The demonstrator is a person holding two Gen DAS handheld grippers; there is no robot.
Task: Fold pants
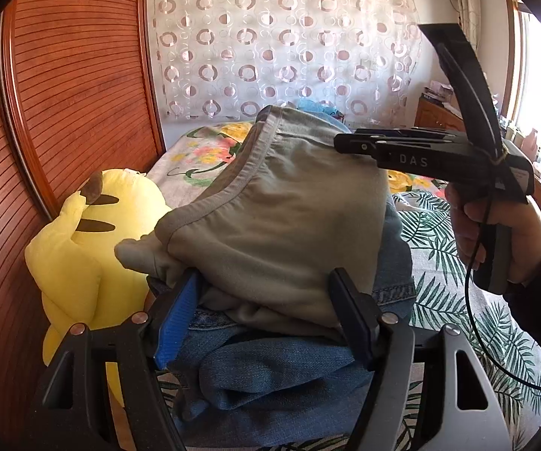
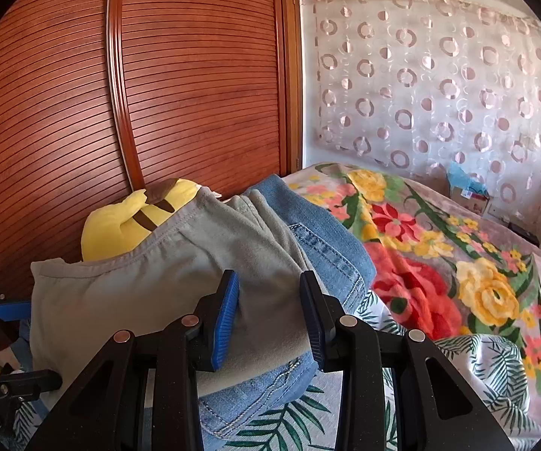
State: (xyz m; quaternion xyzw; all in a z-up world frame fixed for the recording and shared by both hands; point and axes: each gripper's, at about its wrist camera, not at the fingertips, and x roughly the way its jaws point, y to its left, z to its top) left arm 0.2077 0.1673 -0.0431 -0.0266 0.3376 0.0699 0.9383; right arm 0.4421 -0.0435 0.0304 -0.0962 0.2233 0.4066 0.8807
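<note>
Folded grey-green pants (image 1: 270, 221) lie on top of folded blue jeans (image 1: 270, 376), a stack held up above the bed. My left gripper (image 1: 266, 285) has its jaws around the near edge of the stack, pressing on both garments. In the right wrist view the grey pants (image 2: 150, 285) and the jeans (image 2: 330, 240) sit between the jaws of my right gripper (image 2: 270, 289), which squeezes them. The right gripper also shows in the left wrist view (image 1: 349, 143), at the stack's right edge, held by a hand (image 1: 496, 233).
A yellow plush toy (image 1: 82, 248) leans against the ribbed wooden wardrobe door (image 1: 64, 94) on the left. The bed has a leaf-print sheet (image 1: 458, 300) and a floral blanket (image 2: 439, 255). A circle-patterned curtain (image 1: 289, 37) hangs behind; a wooden desk (image 1: 439, 116) stands right.
</note>
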